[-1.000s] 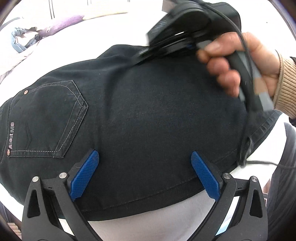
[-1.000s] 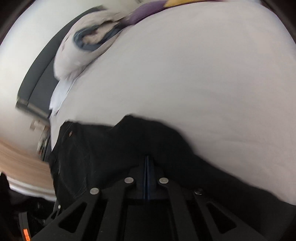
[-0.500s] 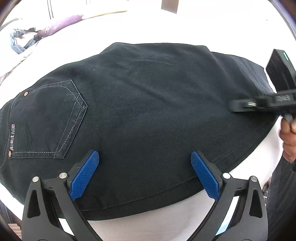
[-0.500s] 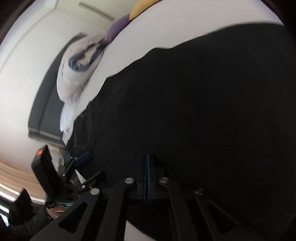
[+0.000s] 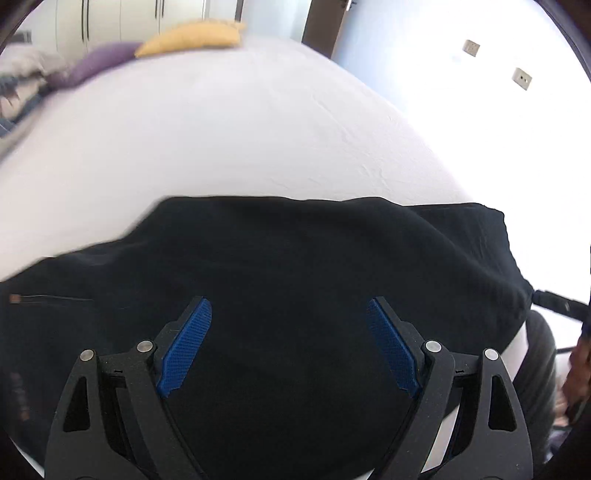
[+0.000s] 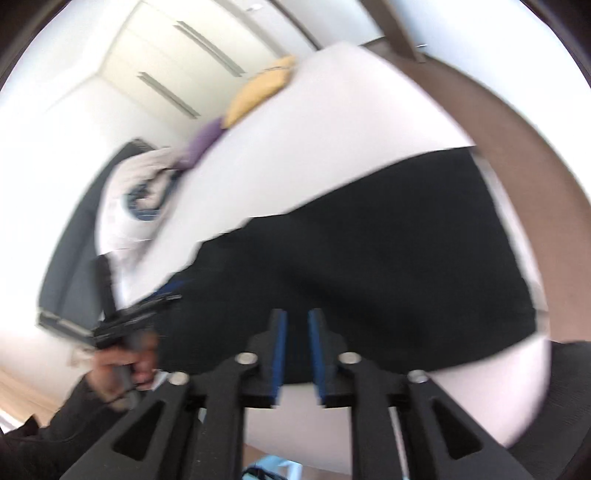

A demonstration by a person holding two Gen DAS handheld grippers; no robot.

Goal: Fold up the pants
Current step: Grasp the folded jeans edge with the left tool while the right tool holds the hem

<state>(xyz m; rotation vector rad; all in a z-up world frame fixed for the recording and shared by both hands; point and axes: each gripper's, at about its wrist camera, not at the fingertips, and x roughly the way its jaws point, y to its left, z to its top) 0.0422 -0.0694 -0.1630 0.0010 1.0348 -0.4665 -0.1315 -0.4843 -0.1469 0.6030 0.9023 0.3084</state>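
Note:
The black pants lie folded flat on the white bed near its front edge. My left gripper is open and empty, its blue pads spread wide just above the pants. In the right wrist view the pants lie as a dark rectangle across the bed. My right gripper is slightly open and empty, with a narrow gap between its blue pads, held over the near edge of the pants. The left gripper shows at the left in a hand.
A yellow pillow and a purple pillow lie at the far end of the bed, with a bunched quilt beside them. The bed's right edge meets a bright wall. Brown floor lies beyond.
My right gripper let go of the pants, opened a little and drew back to the near edge. My left gripper tilted up, so more bed shows.

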